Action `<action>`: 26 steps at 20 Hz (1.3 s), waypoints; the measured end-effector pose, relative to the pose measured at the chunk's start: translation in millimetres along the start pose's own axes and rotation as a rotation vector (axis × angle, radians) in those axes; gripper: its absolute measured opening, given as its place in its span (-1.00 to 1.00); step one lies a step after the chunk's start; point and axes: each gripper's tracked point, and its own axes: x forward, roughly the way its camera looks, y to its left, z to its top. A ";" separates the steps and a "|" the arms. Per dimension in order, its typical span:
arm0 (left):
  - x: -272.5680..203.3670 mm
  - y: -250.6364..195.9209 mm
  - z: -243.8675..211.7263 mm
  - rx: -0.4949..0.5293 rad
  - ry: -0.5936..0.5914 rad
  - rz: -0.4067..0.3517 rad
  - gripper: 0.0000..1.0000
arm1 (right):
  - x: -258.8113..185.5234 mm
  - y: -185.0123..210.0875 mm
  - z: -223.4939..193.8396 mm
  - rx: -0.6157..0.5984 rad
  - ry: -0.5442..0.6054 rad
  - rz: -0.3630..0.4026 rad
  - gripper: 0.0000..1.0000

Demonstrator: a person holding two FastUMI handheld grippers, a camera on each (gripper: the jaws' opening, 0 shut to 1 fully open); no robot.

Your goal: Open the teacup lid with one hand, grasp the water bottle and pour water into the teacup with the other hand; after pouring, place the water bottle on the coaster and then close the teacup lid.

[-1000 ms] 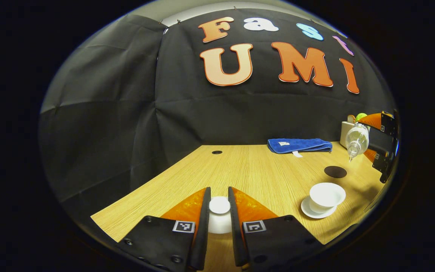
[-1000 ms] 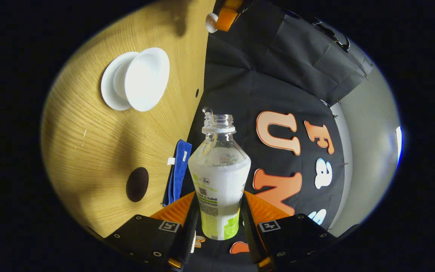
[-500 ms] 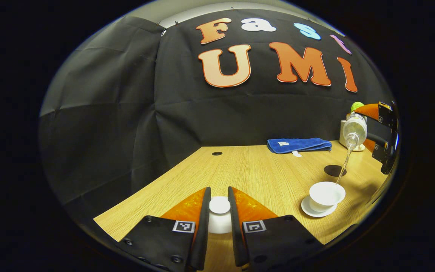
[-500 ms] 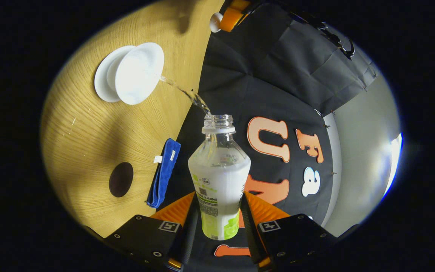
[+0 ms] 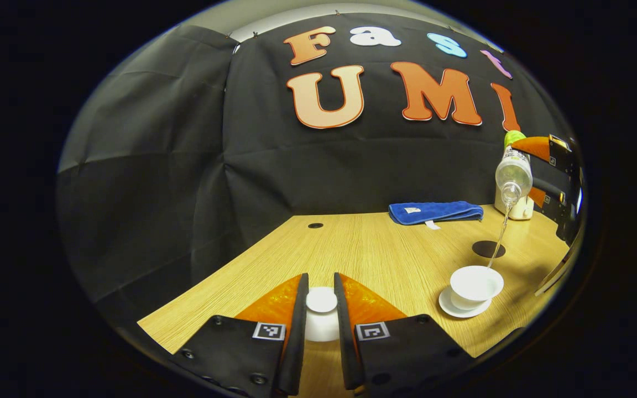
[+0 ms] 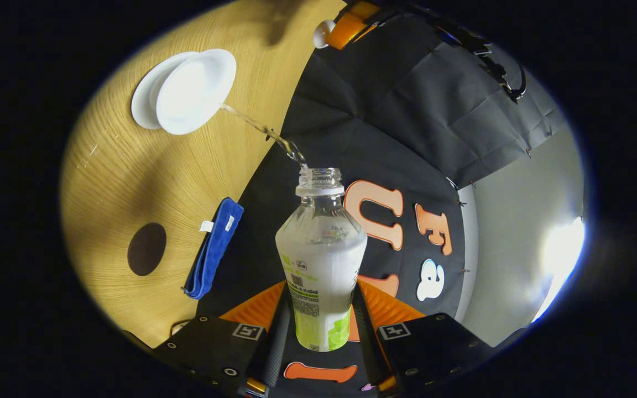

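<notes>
The right gripper (image 6: 318, 326) is clamped on the lower body of the water bottle (image 6: 321, 260), both fingers pressing its sides at bottom centre of the right gripper view. The bottle is tipped so that its open mouth points toward the teacup (image 6: 196, 91) at upper left, and a thin stream of water (image 6: 257, 130) runs from mouth to cup. Gripping low on the body probably keeps the neck clear for pouring.

The left gripper (image 5: 321, 326), at bottom centre of the left gripper view, is closed on the teacup lid (image 5: 321, 312), held low over the table (image 5: 363, 249), well apart from the cup so the opening is free. The cup stands on its saucer (image 5: 462, 309) at lower right. The coaster (image 5: 489, 249) lies beyond it, near the blue cloth (image 5: 434, 211).

Compared with half a second ago, the bottle sits higher and steeper in the left gripper view, and the stream is longer. The lid has not moved.
</notes>
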 end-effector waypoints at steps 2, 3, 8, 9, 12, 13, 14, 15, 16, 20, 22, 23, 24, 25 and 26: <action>0.4 -0.9 -0.4 -0.003 -0.001 -0.004 -0.35 | 1.0 -4.7 1.6 -0.018 -0.012 -0.018 0.21; 0.7 -1.7 -0.5 -0.004 0.000 -0.006 -0.35 | 1.2 -7.3 2.7 -0.030 -0.021 -0.026 0.22; -0.4 -5.4 -2.4 -0.018 0.001 -0.016 -0.36 | 2.1 -10.6 3.9 -0.072 -0.042 -0.042 0.22; -0.4 -5.7 -2.3 -0.020 -0.001 -0.016 -0.35 | 1.5 -11.3 6.8 -0.083 -0.052 -0.046 0.22; 0.0 -7.8 -2.4 -0.016 -0.002 -0.020 -0.36 | 1.6 -13.7 14.7 -0.133 -0.083 -0.065 0.22; -0.4 -8.6 -1.3 -0.015 -0.003 -0.023 -0.35 | 0.4 -15.9 17.9 -0.155 -0.096 -0.075 0.21; -0.7 -9.7 -0.4 -0.016 -0.003 -0.026 -0.40 | -0.1 -16.4 20.0 -0.170 -0.105 -0.079 0.21; -0.6 -10.1 -1.5 -0.014 -0.002 -0.028 -0.40 | -0.5 -14.7 21.1 -0.173 -0.112 -0.079 0.22; -0.1 -11.0 -3.1 -0.012 0.002 -0.030 -0.40 | -0.7 -13.8 22.0 -0.175 -0.119 -0.079 0.22; -1.0 -12.2 -3.1 -0.012 0.002 -0.036 -0.35 | -2.1 -13.4 30.5 -0.194 -0.147 -0.082 0.15; -1.2 -13.2 -3.7 -0.012 0.003 -0.036 -0.35 | -1.9 -10.3 37.2 -0.199 -0.161 -0.077 0.15; -0.8 -13.6 -3.3 -0.011 0.002 -0.035 -0.35 | -2.2 -6.9 40.3 -0.197 -0.167 -0.070 0.22; -1.0 -14.4 -4.3 -0.009 0.002 -0.038 -0.35 | -3.7 -2.2 43.5 -0.193 -0.172 -0.064 0.22; -0.8 -16.1 -4.2 -0.007 0.002 -0.039 -0.35 | -5.6 3.2 47.2 -0.190 -0.177 -0.056 0.22; -0.7 -17.6 -4.7 -0.006 0.004 -0.043 -0.40 | -7.3 6.5 50.1 -0.187 -0.184 -0.053 0.22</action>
